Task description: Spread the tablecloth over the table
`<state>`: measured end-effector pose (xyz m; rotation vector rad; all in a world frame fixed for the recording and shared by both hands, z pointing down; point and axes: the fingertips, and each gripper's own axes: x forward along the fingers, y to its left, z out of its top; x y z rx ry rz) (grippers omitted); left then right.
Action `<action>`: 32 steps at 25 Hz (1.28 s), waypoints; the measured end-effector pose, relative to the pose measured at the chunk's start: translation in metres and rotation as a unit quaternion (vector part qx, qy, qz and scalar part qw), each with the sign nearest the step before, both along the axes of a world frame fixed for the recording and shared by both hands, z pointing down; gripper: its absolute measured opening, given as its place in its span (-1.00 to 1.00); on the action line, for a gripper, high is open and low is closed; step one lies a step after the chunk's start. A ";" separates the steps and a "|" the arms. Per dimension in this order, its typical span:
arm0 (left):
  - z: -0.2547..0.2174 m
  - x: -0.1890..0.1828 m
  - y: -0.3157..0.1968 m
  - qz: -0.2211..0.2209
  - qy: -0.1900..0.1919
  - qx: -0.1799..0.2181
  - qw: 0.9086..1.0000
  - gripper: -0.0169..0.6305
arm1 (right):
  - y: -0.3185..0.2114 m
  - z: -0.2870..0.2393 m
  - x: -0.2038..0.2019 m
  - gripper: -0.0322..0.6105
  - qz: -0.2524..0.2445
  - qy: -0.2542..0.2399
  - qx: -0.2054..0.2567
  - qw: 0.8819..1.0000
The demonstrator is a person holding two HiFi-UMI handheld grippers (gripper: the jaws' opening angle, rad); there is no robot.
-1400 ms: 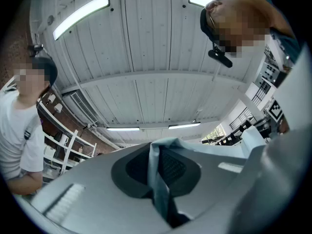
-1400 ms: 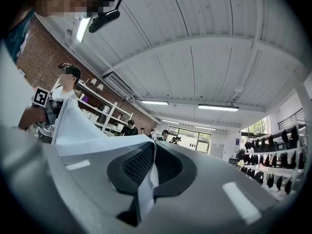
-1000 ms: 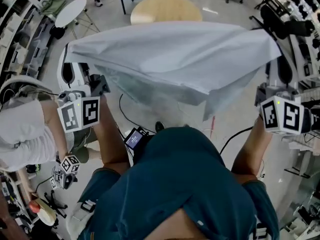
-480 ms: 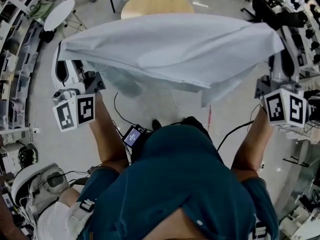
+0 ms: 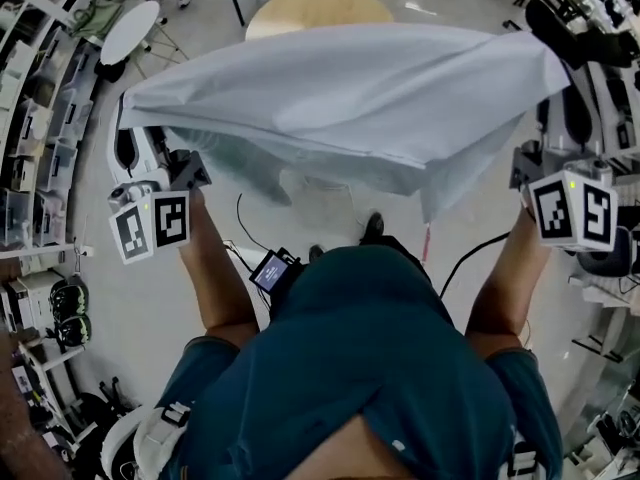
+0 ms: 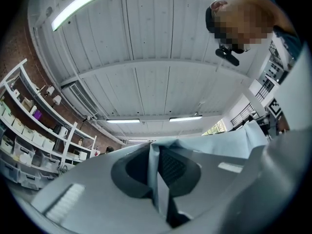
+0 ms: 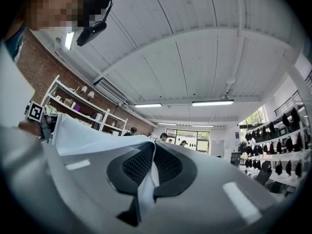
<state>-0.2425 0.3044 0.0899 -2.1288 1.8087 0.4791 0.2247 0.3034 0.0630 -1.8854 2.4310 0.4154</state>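
Observation:
A pale grey tablecloth (image 5: 350, 98) hangs in the air, stretched between my two grippers and sagging in folds along its near edge. Beyond it stands the round wooden table (image 5: 318, 10), its near part hidden by the cloth. My left gripper (image 5: 130, 118) is shut on the cloth's left corner; in the left gripper view a fold of tablecloth (image 6: 160, 189) runs between the pads. My right gripper (image 5: 553, 88) is shut on the right corner, and a strip of tablecloth (image 7: 146, 184) shows pinched between its dark pads (image 7: 168, 167).
A small white round table (image 5: 128, 28) stands at the back left, with shelving (image 5: 30, 118) along the left wall. Racks of dark gear (image 5: 600, 38) line the right side. Black cables (image 5: 250, 233) trail on the floor by my feet.
The cloth has spread wider and flatter between the grippers, its hanging right flap shorter. The person at the lower left a second ago is out of view.

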 end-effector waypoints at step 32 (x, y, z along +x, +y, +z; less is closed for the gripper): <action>-0.033 0.097 -0.055 -0.086 -0.053 -0.002 0.995 -0.95 | -0.136 -0.002 0.091 -0.86 -0.098 -0.046 0.015 0.994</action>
